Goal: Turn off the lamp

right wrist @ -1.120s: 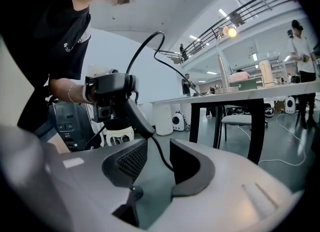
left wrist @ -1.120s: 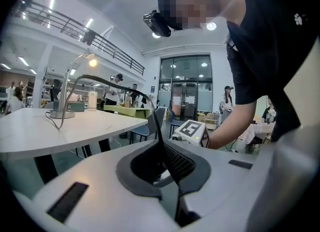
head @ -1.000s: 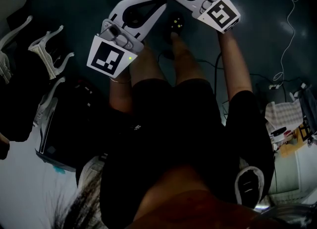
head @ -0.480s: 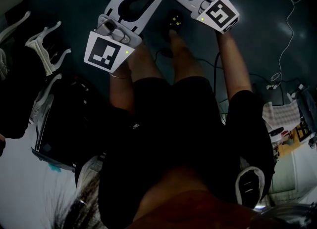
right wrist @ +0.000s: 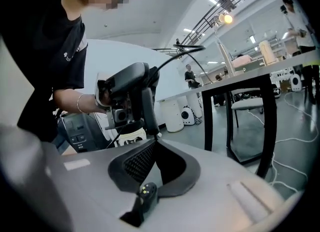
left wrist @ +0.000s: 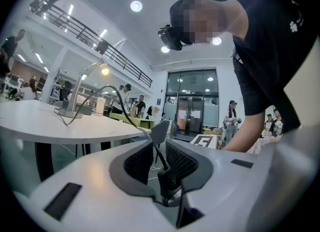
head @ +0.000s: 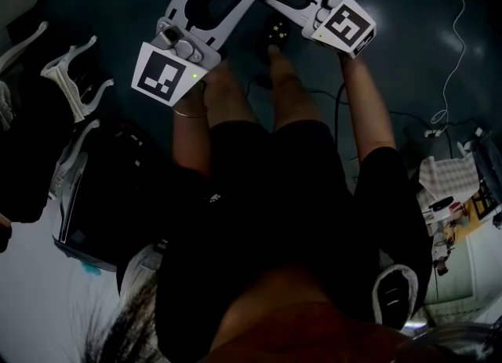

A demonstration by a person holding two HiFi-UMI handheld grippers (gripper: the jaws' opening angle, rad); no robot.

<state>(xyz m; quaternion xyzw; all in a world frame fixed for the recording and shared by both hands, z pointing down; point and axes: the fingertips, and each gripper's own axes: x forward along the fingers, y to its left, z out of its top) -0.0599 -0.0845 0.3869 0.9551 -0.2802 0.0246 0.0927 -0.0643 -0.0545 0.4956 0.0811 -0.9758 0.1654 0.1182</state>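
— Well, is the lamp point(left wrist: 104, 69) off?

— Not yet, I think. Its head is lit, over on the white table point(left wrist: 55, 126), well apart from both hands. The thing that matters is nearer: the small dark switch point(right wrist: 146, 191) with yellow dots, on the cord point(left wrist: 125, 111).

— Which hand has it?

— The right gripper point(right wrist: 155, 138). The switch lies low in the hollow between its jaws, close to their base and behind the tips. These jaws have just been closing, and the tips are together. Whether the pads really press the switch, I cannot tell.

— And the other one?

— The left gripper point(left wrist: 161, 130) is clamped on the cord, close by the switch. The cord runs lengthwise from the lamp down through its jaws, so I judge it holds the switch steady. The tips of the two grippers are near each other.

— So what comes next?

— In my judgement, a squeeze or a push on the switch by the right hand. The lamp itself needs no reaching.
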